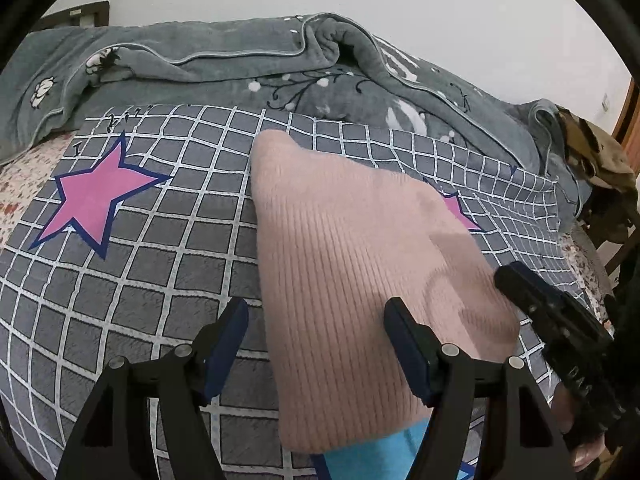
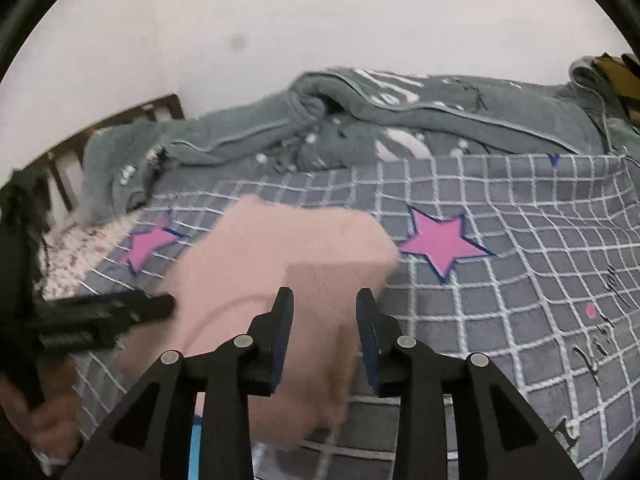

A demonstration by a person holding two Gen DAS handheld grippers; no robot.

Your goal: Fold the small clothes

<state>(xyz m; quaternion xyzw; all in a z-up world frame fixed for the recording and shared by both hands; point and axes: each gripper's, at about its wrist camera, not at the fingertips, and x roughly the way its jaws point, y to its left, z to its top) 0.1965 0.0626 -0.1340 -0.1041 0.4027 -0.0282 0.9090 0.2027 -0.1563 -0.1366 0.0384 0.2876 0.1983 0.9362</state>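
A pink ribbed knit garment (image 1: pixel 344 264) lies on a grey checked sheet with pink stars (image 1: pixel 132 264). My left gripper (image 1: pixel 316 320) is open, its fingers straddling the garment's left near edge, just above it. My right gripper (image 2: pixel 326 312) is open over the garment (image 2: pixel 288 248), which is blurred in the right wrist view; a folded-over part sits between its fingers. The right gripper also shows in the left wrist view (image 1: pixel 548 312) at the garment's right edge. The left gripper shows in the right wrist view (image 2: pixel 100 316) at the left.
A rumpled grey blanket (image 1: pixel 248 64) lies along the far side of the bed by the white wall. A blue item (image 1: pixel 376 452) pokes out under the garment's near edge. A wooden headboard (image 2: pixel 120 120) stands at the left. A brownish bag (image 1: pixel 600 156) sits at the right.
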